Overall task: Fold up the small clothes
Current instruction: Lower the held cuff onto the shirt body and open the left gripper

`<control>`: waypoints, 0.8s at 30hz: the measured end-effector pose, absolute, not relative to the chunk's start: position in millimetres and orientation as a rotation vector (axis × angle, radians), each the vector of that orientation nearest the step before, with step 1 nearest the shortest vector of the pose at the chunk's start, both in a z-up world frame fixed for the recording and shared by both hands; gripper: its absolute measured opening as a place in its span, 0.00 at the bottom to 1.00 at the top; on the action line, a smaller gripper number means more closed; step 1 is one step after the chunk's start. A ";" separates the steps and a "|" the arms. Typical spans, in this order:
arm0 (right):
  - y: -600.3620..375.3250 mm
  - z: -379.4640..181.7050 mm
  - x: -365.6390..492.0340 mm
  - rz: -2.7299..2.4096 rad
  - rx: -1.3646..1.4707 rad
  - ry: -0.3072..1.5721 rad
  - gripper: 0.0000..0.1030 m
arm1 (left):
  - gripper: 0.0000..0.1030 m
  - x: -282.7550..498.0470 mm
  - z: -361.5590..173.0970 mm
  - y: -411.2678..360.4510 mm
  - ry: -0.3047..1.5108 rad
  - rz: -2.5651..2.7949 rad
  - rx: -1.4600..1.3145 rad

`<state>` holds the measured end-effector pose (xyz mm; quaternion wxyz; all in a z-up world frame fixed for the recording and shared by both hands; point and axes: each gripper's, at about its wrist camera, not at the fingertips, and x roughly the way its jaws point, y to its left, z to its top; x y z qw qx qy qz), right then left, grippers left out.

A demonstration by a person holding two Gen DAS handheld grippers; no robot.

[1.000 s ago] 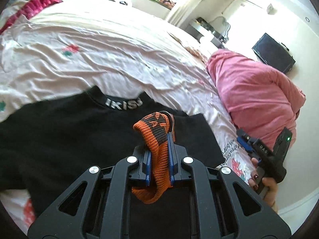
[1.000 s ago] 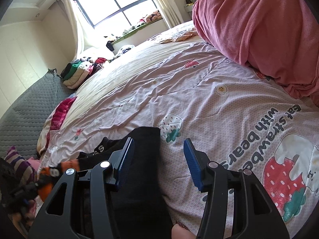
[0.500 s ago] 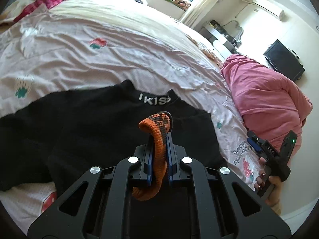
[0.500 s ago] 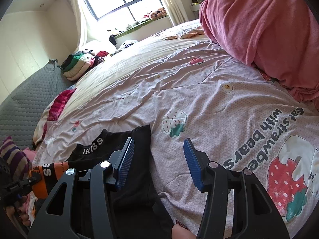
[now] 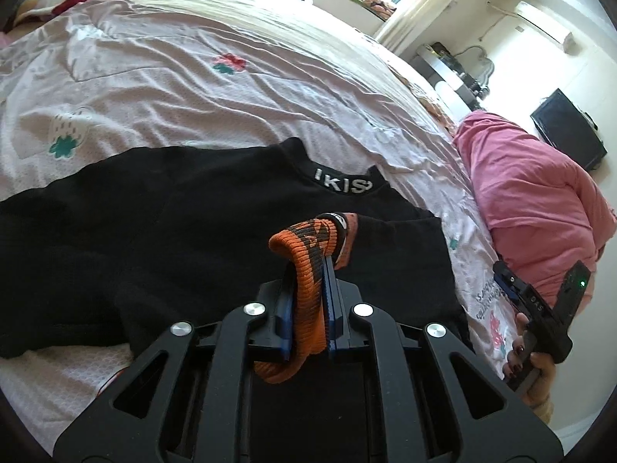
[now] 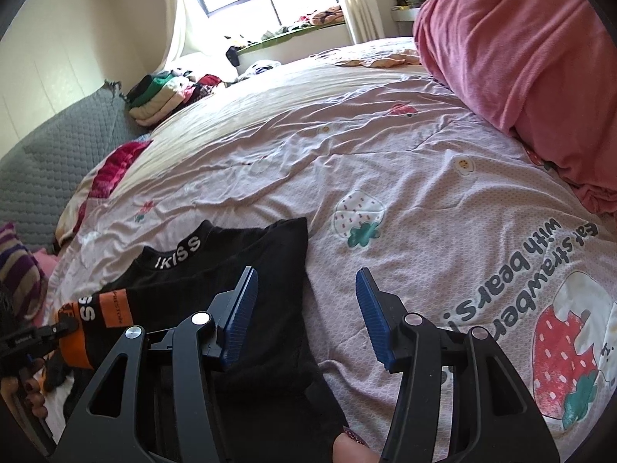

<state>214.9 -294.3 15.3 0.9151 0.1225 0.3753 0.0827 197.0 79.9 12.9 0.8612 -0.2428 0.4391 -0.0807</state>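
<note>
Bright window daylight, fisheye-warped edges

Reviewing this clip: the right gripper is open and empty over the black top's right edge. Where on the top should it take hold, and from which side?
Probably the top's free right edge, approached from the bare quilt side. The black top lies flat, so only an edge gives the pads something to pinch. The right gripper is open astride that edge, while the left gripper is shut on the orange cuff.
</note>
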 end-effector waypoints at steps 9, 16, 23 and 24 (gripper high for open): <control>-271.1 12.3 210.8 0.204 0.164 0.771 0.58 | 0.12 193.1 12.1 83.0 0.903 -0.078 -0.449; -248.2 4.9 208.5 0.245 0.085 0.787 0.58 | 0.23 189.5 17.9 75.3 0.868 -0.044 -0.380; -229.9 -1.2 203.9 0.287 0.023 0.800 0.58 | 0.22 196.5 4.9 48.6 0.921 -0.109 -0.258; -228.0 -1.7 203.5 0.293 0.017 0.801 0.58 | 0.22 198.0 -1.4 45.6 0.941 -0.109 -0.240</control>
